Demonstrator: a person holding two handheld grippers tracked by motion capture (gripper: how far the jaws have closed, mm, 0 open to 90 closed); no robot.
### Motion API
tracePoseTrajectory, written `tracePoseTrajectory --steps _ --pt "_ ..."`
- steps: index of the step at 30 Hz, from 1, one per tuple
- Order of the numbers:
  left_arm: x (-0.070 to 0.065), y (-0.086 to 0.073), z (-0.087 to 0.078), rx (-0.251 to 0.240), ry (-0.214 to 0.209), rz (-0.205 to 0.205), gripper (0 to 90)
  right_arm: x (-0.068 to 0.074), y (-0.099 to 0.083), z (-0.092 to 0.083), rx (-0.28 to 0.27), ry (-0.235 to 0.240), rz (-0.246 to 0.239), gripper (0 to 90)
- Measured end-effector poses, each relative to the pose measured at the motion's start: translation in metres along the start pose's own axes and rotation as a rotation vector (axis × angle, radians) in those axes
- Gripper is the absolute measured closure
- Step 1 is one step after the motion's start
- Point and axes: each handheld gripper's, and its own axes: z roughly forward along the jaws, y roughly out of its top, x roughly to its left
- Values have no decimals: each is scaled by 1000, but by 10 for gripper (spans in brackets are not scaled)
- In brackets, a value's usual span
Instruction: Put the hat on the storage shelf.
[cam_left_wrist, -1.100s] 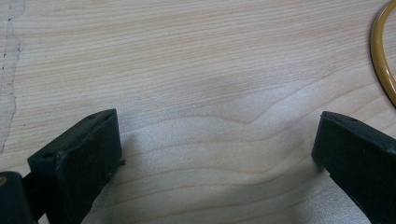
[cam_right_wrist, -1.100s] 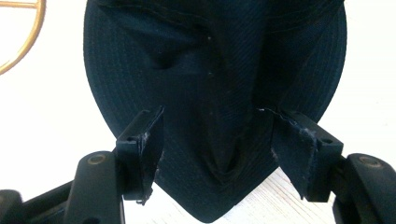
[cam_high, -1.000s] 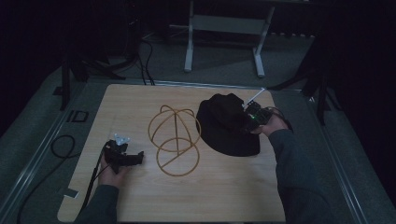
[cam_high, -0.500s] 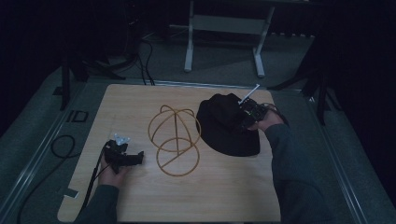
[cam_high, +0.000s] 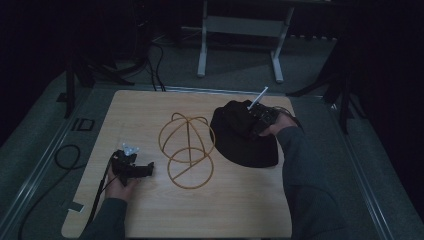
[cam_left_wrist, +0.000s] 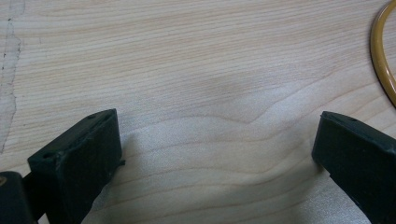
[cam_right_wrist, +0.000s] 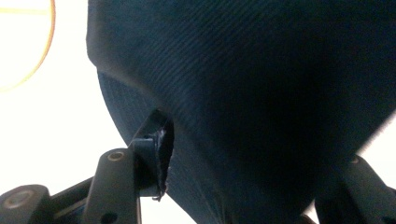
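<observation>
The pale wood-grain table (cam_high: 150, 215) is a flat rectangular board with straight edges, set inside a grey floor area with metal rails along both sides.

The black fabric cap (cam_high: 245, 142) lies on the far right part of the table. Its cloth is a fine twill weave, visible as diagonal ribbing in the right gripper view (cam_right_wrist: 261, 93). The crown is soft and bunched; the brim points toward the near edge.

The right tongs (cam_high: 256, 120) sit on the far side of the cap's crown. Their jaws have just been closing, and the crown fabric is between them. In the right gripper view the left jaw presses into the cloth and the right jaw sits against the cap's far flank, so the cap is gripped at a medium opening.

The tan wire dome-shaped hat frame (cam_high: 187, 150) stands at the table's centre, just left of the cap. It consists of thin curved ribs over a round base ring, with the ring's arc visible in the left gripper view (cam_left_wrist: 384, 60).

The left tongs (cam_high: 142, 170) rest low over the near left of the table, jaws wide apart with only bare wood between them. Open table surface extends along the whole near edge and the far left corner.
</observation>
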Motion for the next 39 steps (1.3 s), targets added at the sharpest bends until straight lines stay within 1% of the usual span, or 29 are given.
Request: tracePoseTrajectory --steps 3,7,12,16,18,20,25,27,29,32,35,39 --pt "0 0 0 0 0 0 16 -2 2 3 11 6 5 529" --pt "0 0 0 1 0 0 16 -6 2 1 3 24 33 613" --pt "0 0 0 0 0 0 15 -6 4 4 16 20 54 692" --pt "0 0 0 0 0 0 16 -7 5 5 27 18 63 775" --pt "0 0 0 0 0 0 16 -6 5 6 27 20 60 814" --pt "0 0 0 0 0 0 16 -5 5 6 23 11 56 845" --pt "0 0 0 0 0 0 16 -3 4 3 18 17 53 860" --pt "0 0 0 0 0 0 16 -2 1 0 4 12 38 861" --pt "0 0 0 0 0 0 16 -1 1 0 5 6 41 862" --pt "0 0 0 0 0 0 16 1 -1 -4 -14 -7 31 868" --pt "0 0 0 0 0 0 16 2 -3 -8 -32 -4 31 869" --pt "0 0 0 0 0 0 16 4 -6 -13 -42 -2 20 870"
